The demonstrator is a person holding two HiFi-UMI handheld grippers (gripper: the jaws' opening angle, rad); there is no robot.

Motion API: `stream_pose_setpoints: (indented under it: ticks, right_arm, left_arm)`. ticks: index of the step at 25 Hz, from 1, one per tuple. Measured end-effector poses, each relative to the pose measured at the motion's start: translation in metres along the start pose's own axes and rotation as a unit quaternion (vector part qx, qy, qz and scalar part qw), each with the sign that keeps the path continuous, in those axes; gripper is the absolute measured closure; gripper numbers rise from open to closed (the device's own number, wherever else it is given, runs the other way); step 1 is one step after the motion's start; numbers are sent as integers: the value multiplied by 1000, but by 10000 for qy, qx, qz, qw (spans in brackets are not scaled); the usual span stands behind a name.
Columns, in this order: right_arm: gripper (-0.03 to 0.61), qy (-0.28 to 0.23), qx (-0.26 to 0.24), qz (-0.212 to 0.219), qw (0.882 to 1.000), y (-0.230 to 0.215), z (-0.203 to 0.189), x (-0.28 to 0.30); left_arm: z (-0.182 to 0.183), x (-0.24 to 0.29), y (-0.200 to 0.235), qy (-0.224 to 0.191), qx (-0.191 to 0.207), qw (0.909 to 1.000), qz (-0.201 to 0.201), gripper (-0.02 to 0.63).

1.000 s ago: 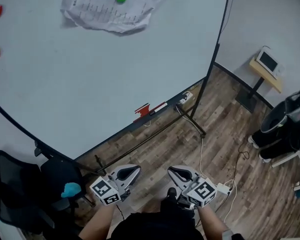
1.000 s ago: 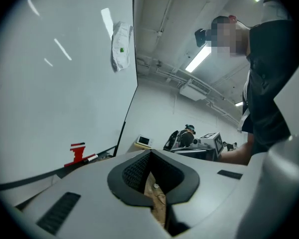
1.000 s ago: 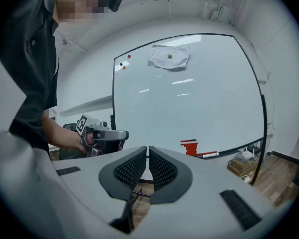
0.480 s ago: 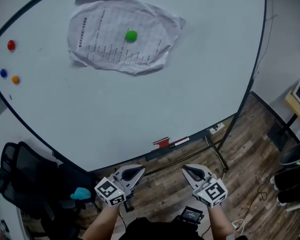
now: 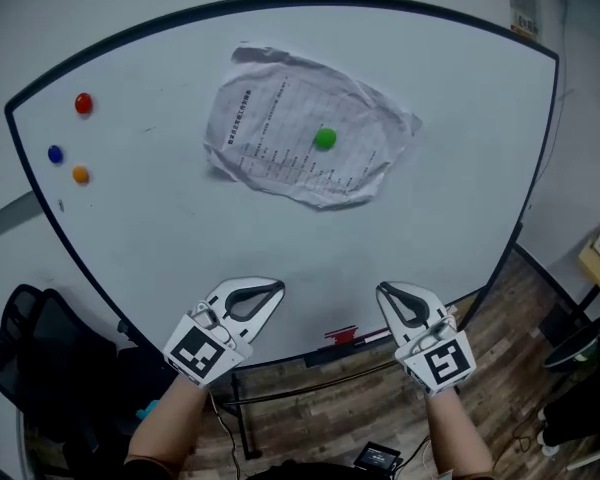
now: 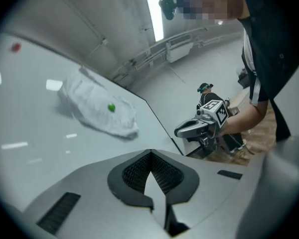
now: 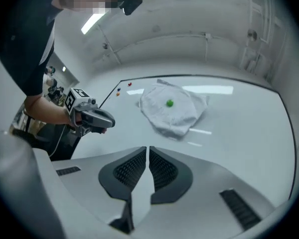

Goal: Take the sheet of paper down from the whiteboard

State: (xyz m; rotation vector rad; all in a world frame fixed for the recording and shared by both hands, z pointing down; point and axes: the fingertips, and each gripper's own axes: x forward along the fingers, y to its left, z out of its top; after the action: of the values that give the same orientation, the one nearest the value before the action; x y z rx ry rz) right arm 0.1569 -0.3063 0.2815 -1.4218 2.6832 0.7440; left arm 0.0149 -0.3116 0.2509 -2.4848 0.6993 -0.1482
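Observation:
A crumpled printed sheet of paper (image 5: 300, 138) hangs on the whiteboard (image 5: 180, 238), pinned by a green magnet (image 5: 325, 139). The paper also shows in the left gripper view (image 6: 97, 111) and the right gripper view (image 7: 174, 111). My left gripper (image 5: 277, 289) is shut and empty, raised before the board's lower part, below and left of the sheet. My right gripper (image 5: 382, 290) is shut and empty too, below and right of the sheet. Neither touches the paper. Each gripper sees the other: the right gripper (image 6: 182, 131), the left gripper (image 7: 109, 121).
Red (image 5: 83, 103), blue (image 5: 55, 153) and orange (image 5: 80, 174) magnets sit at the board's left. A red eraser and marker (image 5: 342, 335) lie on the board's tray. A black chair (image 5: 30, 348) stands at lower left; a wooden floor lies below.
Both grippers rose from waist level to in front of the board's lower part. The view tilted up, so the paper now sits mid-frame with the whole board in sight.

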Motion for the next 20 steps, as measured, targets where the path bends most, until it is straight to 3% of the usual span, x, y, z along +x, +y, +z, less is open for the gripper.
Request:
stream_pose_setpoints:
  ticks: [3, 6, 9, 13, 15, 16, 20]
  right_arm:
    - [549, -548, -578, -118, 9968, -19, 75, 31]
    - [549, -688, -1185, -111, 9905, -30, 124, 57]
    - [548, -786, -1652, -129, 9830, -38, 155, 82]
    - [546, -761, -1866, -205, 9793, -52, 173, 111]
    - [495, -743, -1917, -205, 9784, -59, 177, 124]
    - [454, -766, -1960, -220, 9774, -60, 180, 129]
    - [445, -786, -2128, -359, 9733, -63, 182, 142]
  left_arm:
    - [52, -6, 48, -30, 990, 9940, 463, 603]
    - [88, -11, 80, 3, 1456, 9866, 743, 603]
    - [115, -13, 104, 91, 1725, 9807, 916, 603]
    - [145, -14, 135, 208, 1976, 9731, 1167, 601]
    - [154, -14, 153, 298, 2051, 9695, 1311, 589]
    - [157, -14, 162, 357, 2084, 9676, 1383, 572]
    - [174, -14, 182, 465, 2186, 9619, 1572, 489]
